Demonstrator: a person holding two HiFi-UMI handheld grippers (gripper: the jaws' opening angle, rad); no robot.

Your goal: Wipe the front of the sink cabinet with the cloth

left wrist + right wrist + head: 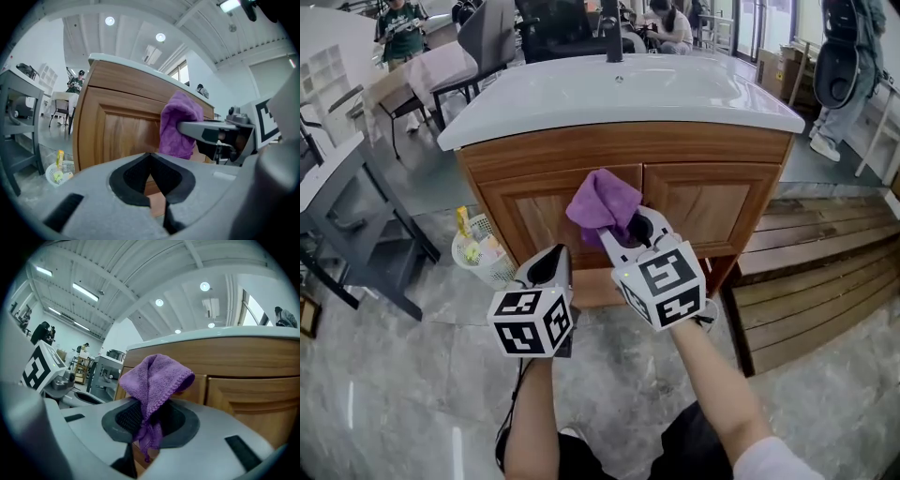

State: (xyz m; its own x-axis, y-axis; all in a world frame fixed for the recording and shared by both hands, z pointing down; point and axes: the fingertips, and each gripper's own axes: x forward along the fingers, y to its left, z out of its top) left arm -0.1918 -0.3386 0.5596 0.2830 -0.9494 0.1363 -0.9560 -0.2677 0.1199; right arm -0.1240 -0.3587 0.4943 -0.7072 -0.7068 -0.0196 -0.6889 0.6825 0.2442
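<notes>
Left gripper [560, 255] — jaws closed, nothing held. Right gripper [628, 232], at its 2 o'clock, clamps purple cloth [600, 202] before cabinet [712, 202] front — contact unclear.

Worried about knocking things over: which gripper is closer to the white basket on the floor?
Left. The left gripper, shut and empty, is just beside the basket. The right gripper, clamping the purple cloth, is farther off at the cabinet's middle.

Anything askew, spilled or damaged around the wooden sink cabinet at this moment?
Nothing stands out. The wooden sink cabinet has both doors shut and looks intact; the right gripper is shut on the purple terry cloth, the left gripper is shut, empty.
</notes>
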